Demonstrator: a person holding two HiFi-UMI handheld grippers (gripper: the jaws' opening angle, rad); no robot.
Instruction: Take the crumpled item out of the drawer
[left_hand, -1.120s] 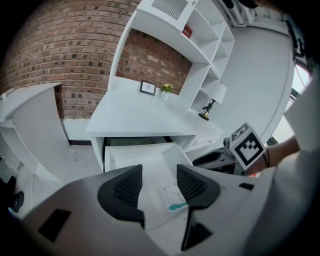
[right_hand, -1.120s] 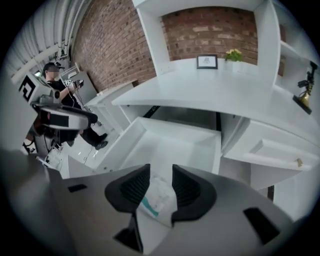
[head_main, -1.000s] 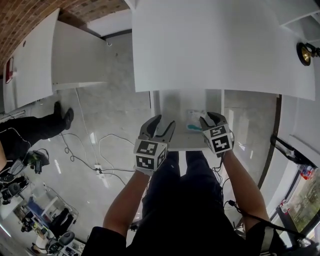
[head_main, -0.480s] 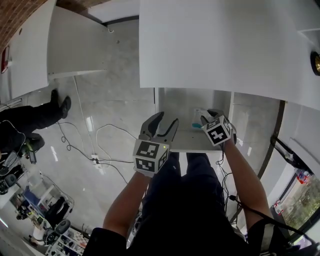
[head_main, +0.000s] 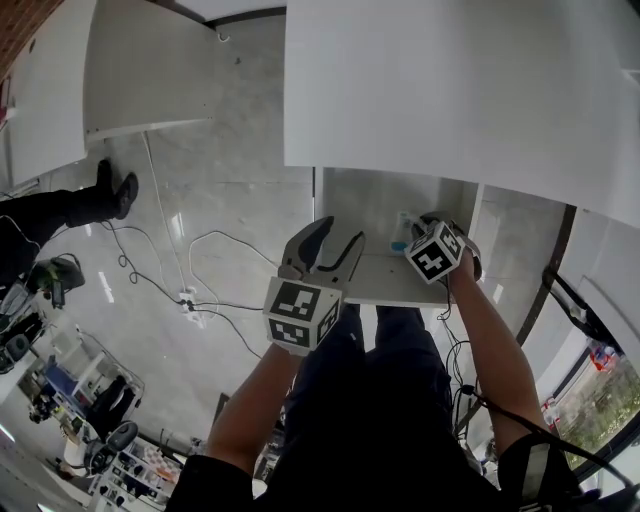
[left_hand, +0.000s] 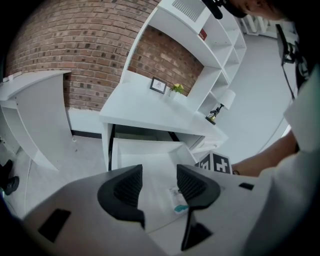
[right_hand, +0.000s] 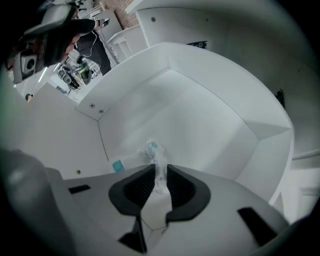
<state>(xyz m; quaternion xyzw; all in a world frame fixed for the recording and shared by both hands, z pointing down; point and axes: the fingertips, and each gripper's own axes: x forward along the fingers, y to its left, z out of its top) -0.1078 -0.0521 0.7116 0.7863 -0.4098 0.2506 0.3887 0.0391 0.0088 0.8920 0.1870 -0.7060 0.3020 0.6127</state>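
A person's right hand-held gripper (right_hand: 160, 169) points steeply down into the open drawer (right_hand: 200, 110), its 2 jaws having just been closing, now drawn in narrowly on the crumpled item (right_hand: 151, 149). The white wrapper is pinched between the pads, and its upper end with a teal mark pokes out past the jaw tips. A small teal scrap (right_hand: 118, 166) lies just beside it on the drawer floor, near the foot of 1 side wall. The rest of the drawer floor is bare out to the far walls and corners.

From the head view the drawer stands pulled out from under the front edge of the white tabletop (head_main: 450, 90), with the item right of the drawer's middle and the person's legs close under the drawer's front rim.

The left hand-held gripper (head_main: 338, 235) hangs over the drawer's left front corner, tilted downward, well apart from the right one. Its jaws are spread wide and hold nothing.

Left of the drawer the grey floor (head_main: 240, 200) lies open, crossed by thin cables (head_main: 200, 265).
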